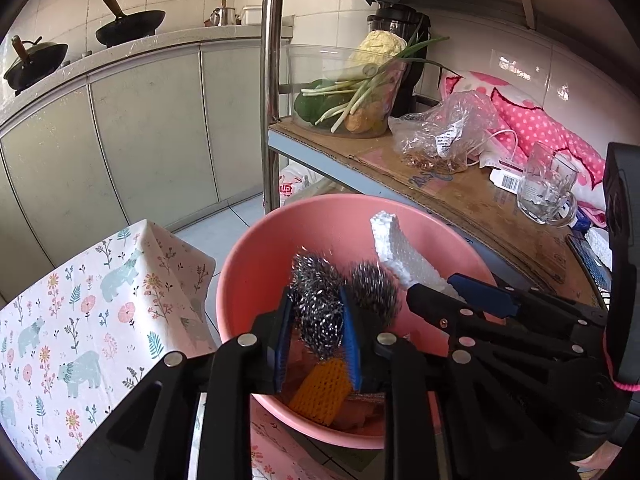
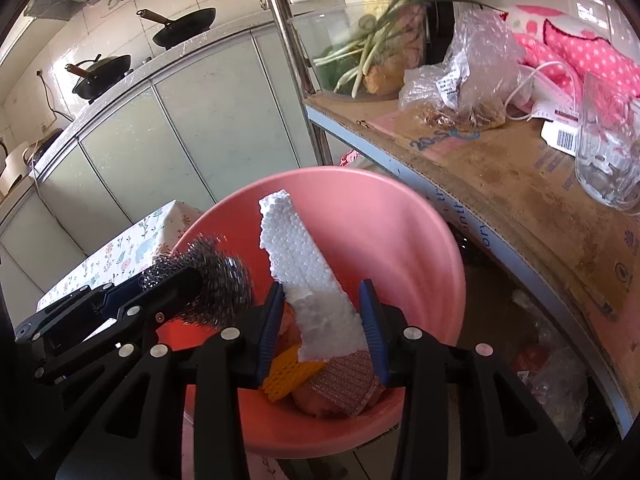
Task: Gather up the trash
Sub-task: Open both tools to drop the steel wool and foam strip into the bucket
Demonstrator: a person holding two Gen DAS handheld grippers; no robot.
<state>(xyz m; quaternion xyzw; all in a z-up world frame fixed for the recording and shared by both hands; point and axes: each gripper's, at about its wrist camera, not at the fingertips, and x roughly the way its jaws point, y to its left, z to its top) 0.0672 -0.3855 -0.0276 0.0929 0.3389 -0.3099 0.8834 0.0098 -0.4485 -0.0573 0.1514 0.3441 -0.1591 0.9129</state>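
Note:
A pink basin (image 1: 248, 264) (image 2: 400, 232) sits below both grippers. My left gripper (image 1: 316, 300) (image 2: 188, 280) is shut on a steel wool scourer (image 1: 320, 312) (image 2: 216, 276), which fills the gap between its blue pads above the basin. My right gripper (image 2: 320, 288) (image 1: 436, 286) is shut on a long white foam piece (image 2: 304, 264) (image 1: 396, 248) that stands tilted inside the basin, just right of the scourer. On the basin's bottom lie a yellow mesh pad (image 1: 320, 392) (image 2: 288, 376) and a pinkish scouring cloth (image 2: 344, 380).
A table with a floral cloth (image 1: 80, 320) stands left of the basin. To the right, a cardboard-lined shelf (image 1: 460, 200) carries a glass mug (image 1: 548, 188), a plastic bag (image 1: 444, 128) and a glass bowl of vegetables (image 1: 348, 88). A metal post (image 1: 272, 100) rises behind the basin.

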